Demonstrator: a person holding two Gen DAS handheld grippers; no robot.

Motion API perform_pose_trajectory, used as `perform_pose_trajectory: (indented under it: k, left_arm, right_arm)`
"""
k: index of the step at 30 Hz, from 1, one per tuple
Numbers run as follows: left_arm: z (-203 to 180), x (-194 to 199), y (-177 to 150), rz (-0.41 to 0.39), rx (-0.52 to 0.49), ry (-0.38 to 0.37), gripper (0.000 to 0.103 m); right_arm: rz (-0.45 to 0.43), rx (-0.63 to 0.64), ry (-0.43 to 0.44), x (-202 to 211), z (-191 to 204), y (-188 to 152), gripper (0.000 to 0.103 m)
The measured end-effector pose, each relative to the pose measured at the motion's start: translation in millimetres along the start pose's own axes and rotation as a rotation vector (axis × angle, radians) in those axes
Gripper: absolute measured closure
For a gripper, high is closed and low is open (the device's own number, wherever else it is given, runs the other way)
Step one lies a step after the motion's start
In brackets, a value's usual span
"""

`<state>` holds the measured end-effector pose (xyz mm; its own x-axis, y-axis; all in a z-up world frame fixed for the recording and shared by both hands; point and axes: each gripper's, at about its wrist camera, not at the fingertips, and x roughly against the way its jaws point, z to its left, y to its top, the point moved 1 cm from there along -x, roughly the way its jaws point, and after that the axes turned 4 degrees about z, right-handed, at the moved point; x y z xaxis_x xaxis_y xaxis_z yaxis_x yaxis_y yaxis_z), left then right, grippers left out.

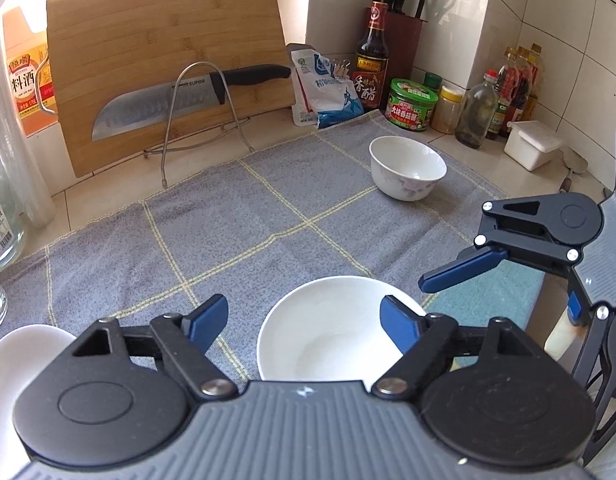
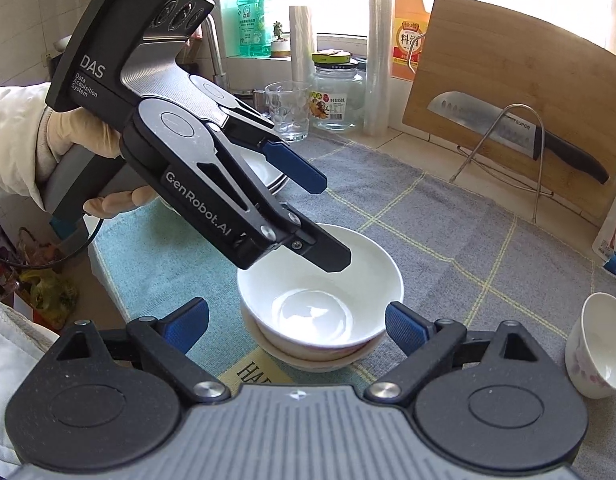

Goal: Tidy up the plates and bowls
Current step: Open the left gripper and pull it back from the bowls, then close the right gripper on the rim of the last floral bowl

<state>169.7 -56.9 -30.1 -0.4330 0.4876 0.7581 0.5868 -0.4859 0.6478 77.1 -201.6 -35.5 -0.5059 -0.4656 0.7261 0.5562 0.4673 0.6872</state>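
A plain white bowl (image 2: 320,300) sits nested in a second bowl (image 2: 320,360) on the grey checked cloth (image 2: 468,240). My right gripper (image 2: 296,326) is open, with the stack between its blue fingertips; the left pad stands apart from it. My left gripper (image 2: 314,212), held by a gloved hand (image 2: 68,136), is open, its lower finger above the bowl's far rim. In the left wrist view the same bowl (image 1: 328,332) lies under my open left gripper (image 1: 304,324), with the right gripper (image 1: 520,288) at the right. A small flowered bowl (image 1: 408,168) (image 2: 596,348) stands apart, empty.
Stacked white plates (image 2: 274,176) lie behind the left gripper, also at the left edge (image 1: 20,356). A bamboo board (image 1: 168,72) with a knife (image 1: 156,108) leans in a wire rack. Sauce bottles (image 1: 372,56), jars, a drinking glass (image 2: 288,108) and a white box (image 1: 534,144) line the counter's back.
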Motion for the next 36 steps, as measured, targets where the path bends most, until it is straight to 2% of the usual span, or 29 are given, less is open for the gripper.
perform_pose_trajectory:
  k: [6,13,19,23,30,36]
  left_arm:
    - [-15.8,-0.1,10.9,-0.041,0.005,-0.012,0.012]
    - [-45.1,-16.6,24.5,-0.038,-0.011,-0.065,0.008]
    - [-83.1,-30.5,41.3,-0.075,-0.040,-0.046,0.007]
    - [-110.2,-47.2,53.1,-0.110,-0.055,0.015,0.007]
    - [-149.6,-89.4,67.4,-0.130,-0.059,0.087,0.007]
    - [-165.7,-128.5,74.9,-0.123,-0.066,0.151,0.007]
  right_arm:
    - [-0.020,-0.055,-0.096,20.8,-22.3,-12.4,0.002]
    - [-0.019,-0.169,-0.216,44.6,-71.1,-37.7,0.000]
    - [0.002,-0.238,-0.313,58.8,-112.6,-56.4,0.000]
    - [0.019,-0.278,-0.365,66.3,-144.6,-66.2,0.000]
    - [0.030,-0.330,-0.378,71.5,-196.8,-76.6,0.000]
    - [0.027,-0.324,-0.327,62.4,-224.7,-71.3,0.000]
